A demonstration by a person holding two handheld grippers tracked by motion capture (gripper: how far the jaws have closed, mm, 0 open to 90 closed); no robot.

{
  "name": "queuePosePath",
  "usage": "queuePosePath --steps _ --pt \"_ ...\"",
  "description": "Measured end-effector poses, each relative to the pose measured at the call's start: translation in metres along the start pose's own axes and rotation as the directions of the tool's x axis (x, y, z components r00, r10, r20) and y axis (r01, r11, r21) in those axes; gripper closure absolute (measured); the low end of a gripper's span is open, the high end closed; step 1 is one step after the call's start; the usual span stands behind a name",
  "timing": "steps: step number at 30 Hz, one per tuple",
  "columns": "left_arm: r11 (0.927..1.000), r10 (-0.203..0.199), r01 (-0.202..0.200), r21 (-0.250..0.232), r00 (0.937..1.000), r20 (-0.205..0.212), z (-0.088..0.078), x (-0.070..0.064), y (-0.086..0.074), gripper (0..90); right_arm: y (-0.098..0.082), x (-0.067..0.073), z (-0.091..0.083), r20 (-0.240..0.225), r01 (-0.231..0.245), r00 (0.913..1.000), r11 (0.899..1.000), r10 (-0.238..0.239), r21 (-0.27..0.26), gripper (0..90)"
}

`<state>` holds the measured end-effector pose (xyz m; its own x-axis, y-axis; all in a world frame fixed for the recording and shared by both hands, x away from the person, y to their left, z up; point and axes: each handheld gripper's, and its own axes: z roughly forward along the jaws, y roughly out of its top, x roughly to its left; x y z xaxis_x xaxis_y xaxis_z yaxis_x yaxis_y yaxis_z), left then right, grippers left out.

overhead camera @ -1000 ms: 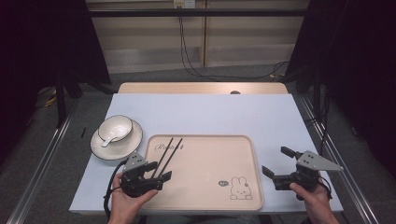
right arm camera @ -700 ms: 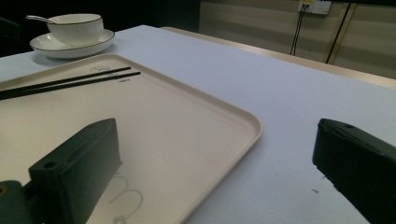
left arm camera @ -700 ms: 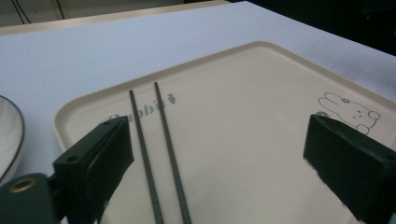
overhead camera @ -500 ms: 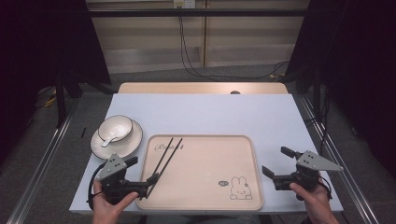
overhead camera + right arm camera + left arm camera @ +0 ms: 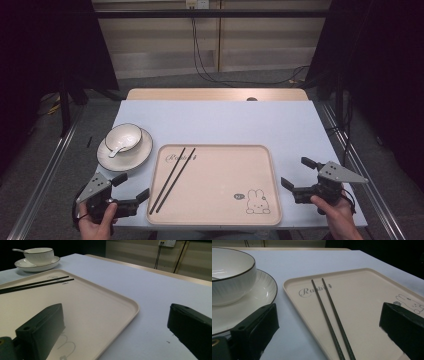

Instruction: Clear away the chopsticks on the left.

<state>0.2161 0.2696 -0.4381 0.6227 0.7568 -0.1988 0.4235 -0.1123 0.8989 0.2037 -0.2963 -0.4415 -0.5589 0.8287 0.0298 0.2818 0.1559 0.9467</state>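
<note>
Two black chopsticks [image 5: 175, 172] lie side by side on the left part of a beige tray [image 5: 220, 200] printed with a rabbit. My left gripper [image 5: 132, 186] sits on the table just left of the tray's front-left corner. Its jaws have just been opening and stand open with nothing between them. In the left gripper view the chopsticks [image 5: 329, 315] run away from me across the tray [image 5: 367, 302]. My right gripper [image 5: 295, 172] rests open and empty beside the tray's right edge. The right gripper view looks between the jaws of the right gripper [image 5: 117, 332] at the tray's corner [image 5: 87, 297].
A white bowl [image 5: 123, 137] with a spoon [image 5: 114, 151] stands on a white plate [image 5: 137, 155] left of the tray's far corner, close ahead of my left gripper. The light blue table [image 5: 220, 120] stretches bare behind the tray. Dark floor and metal rails flank both sides.
My left gripper let go of the chopsticks' near ends, opened, and slid left off the tray onto the table. The chopsticks stay on the tray. The right gripper has not moved.
</note>
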Motion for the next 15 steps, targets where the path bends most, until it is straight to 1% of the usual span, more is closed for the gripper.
queuePosePath --steps 1,2,3,5,7,8,9,10,11,12,13,14,15 --pt "1.0000 0.000 0.000 0.000 1.0000 0.000 0.000 0.000 0.000 2.4 0.000 0.000 0.000 0.001 0.004 1.0000 1.000 -0.004 -0.002 0.7" --pt "0.9988 0.001 -0.002 -0.049 0.9999 -0.016 -0.011 0.002 0.002 2.3 0.000 0.000 -0.001 0.001 -0.001 1.0000 1.000 0.001 0.000 0.7" --pt "0.9983 0.000 -0.001 -0.058 0.9999 -0.016 -0.014 0.003 0.002 2.3 0.000 0.000 -0.001 -0.002 0.001 1.0000 1.000 -0.001 0.000 0.7" --pt "0.9978 -0.012 0.009 -0.066 0.9989 -0.046 -0.019 0.006 -0.001 2.3 0.000 -0.001 -0.001 -0.005 0.004 1.0000 1.000 -0.004 -0.002 0.7" --pt "0.9969 -0.025 0.022 -0.076 0.9988 -0.042 -0.022 0.010 -0.003 2.3 0.000 -0.001 -0.001 0.001 0.007 1.0000 1.000 -0.007 -0.004 0.7" --pt "0.9971 -0.014 0.010 -0.076 0.9986 -0.050 -0.023 0.011 -0.005 2.3 0.000 -0.001 -0.002 0.005 0.004 1.0000 1.000 -0.004 -0.005 0.7" --pt "0.9968 -0.002 -0.001 -0.080 0.9989 -0.047 -0.027 0.014 -0.005 2.4 0.000 -0.001 -0.002 0.004 0.002 1.0000 1.000 -0.002 -0.006 0.7" --pt "0.9927 -0.015 0.006 -0.120 0.9974 -0.071 -0.029 0.015 -0.007 2.3 0.000 -0.001 -0.002 0.006 0.001 1.0000 1.000 -0.001 -0.007 0.7" --pt "0.9896 -0.052 0.041 -0.138 0.9955 -0.078 -0.031 0.017 -0.011 2.1 0.000 -0.001 -0.002 0.009 0.000 1.0000 1.000 0.000 -0.008 0.7" --pt "0.9887 -0.081 0.069 -0.133 0.9931 -0.085 -0.031 0.019 -0.012 2.1 0.000 -0.001 -0.002 0.011 -0.004 0.9999 1.000 0.004 -0.008 0.7" --pt "0.9861 -0.097 0.083 -0.144 0.9910 -0.092 -0.033 0.021 -0.012 2.1 0.000 -0.001 -0.002 0.009 -0.002 1.0000 1.000 0.003 -0.009 0.7" --pt "0.9838 -0.095 0.080 -0.160 0.9913 -0.091 -0.035 0.022 -0.011 2.1 0.000 -0.002 -0.002 0.009 -0.001 1.0000 1.000 0.001 -0.005 0.7" --pt "0.9840 -0.086 0.067 -0.165 0.9900 -0.112 -0.036 0.022 -0.012 2.1 0.000 -0.002 -0.001 0.013 -0.003 0.9999 1.000 0.003 -0.009 0.7"
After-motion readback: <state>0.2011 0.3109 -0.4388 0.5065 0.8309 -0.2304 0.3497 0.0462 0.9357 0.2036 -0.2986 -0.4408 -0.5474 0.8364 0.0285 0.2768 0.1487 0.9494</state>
